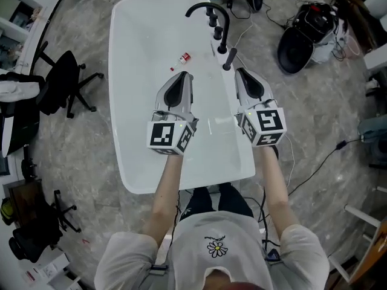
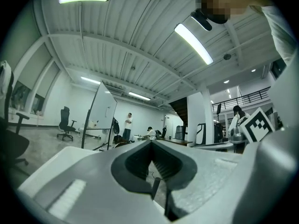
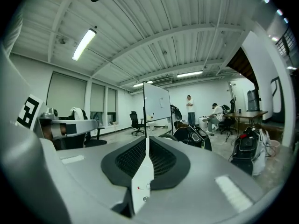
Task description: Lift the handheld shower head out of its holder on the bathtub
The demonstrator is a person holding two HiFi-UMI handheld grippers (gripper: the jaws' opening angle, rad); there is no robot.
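Observation:
In the head view the white bathtub (image 1: 130, 71) lies ahead of me. On its right rim a black curved faucet (image 1: 205, 8) rises, and the black handheld shower head (image 1: 230, 58) stands upright in its holder just in front of it. My right gripper (image 1: 239, 70) is shut and empty, its tips a short way right of the shower head and apart from it. My left gripper (image 1: 183, 75) hangs over the tub's inside, also shut on nothing. In the gripper views the left gripper (image 2: 152, 142) and the right gripper (image 3: 146, 139) show their jaws pressed together, facing the room.
A small red and white object (image 1: 184, 57) lies on the tub floor near the left gripper. A black office chair (image 1: 66, 80) stands left of the tub. A black bag (image 1: 297, 46) and cables (image 1: 326, 159) lie on the floor to the right.

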